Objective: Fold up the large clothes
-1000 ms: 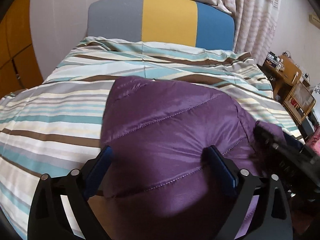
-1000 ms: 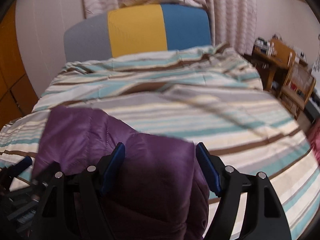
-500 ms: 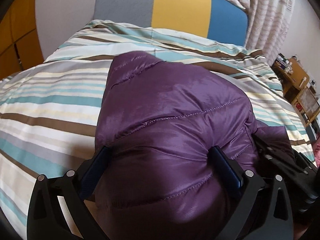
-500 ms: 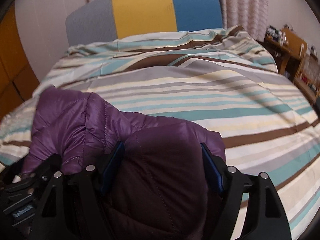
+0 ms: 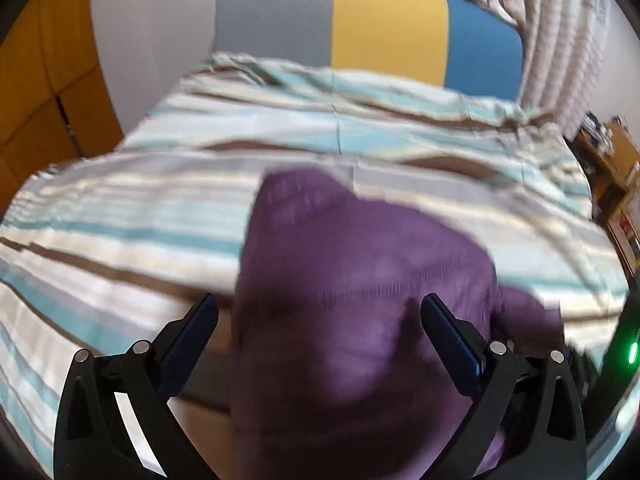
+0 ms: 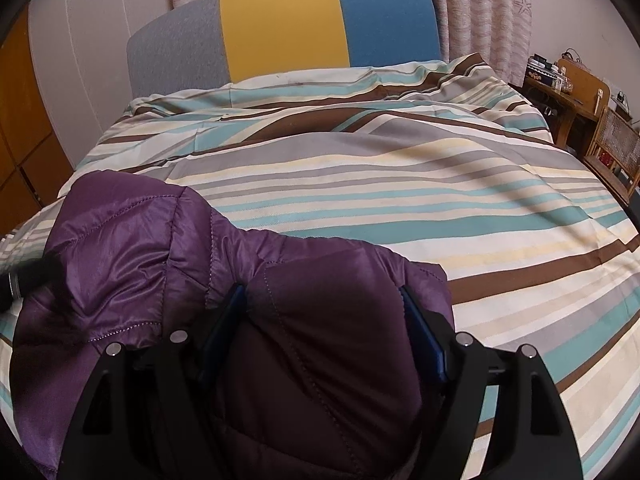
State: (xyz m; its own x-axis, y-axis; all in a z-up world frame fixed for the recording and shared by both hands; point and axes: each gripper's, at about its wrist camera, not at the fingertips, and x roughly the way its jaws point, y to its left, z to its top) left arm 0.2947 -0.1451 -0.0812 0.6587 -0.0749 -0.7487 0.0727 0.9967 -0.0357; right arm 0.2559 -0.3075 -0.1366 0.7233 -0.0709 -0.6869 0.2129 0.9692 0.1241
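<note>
A purple quilted jacket [image 6: 132, 248] lies bunched on a striped bed [image 6: 400, 184]. In the left wrist view the jacket [image 5: 360, 280] is blurred and bulges between the fingers of my left gripper [image 5: 318, 320], whose jaws stand wide apart with fabric between them. My right gripper [image 6: 322, 312] also has its jaws wide apart, with a padded fold of the jacket filling the gap. The left gripper's dark body [image 6: 24, 280] shows at the left edge of the right wrist view.
A grey, yellow and blue headboard [image 6: 280, 28] stands at the far end of the bed. Curtains [image 6: 480, 8] hang behind it. Wooden shelves and a chair [image 6: 592, 128] stand to the right. An orange wardrobe [image 5: 36, 80] is on the left.
The left view pulled back and up, now motion-blurred, with the jacket lower and smaller in frame. The right gripper pushed slightly forward over the fold. Both jaws stayed wide.
</note>
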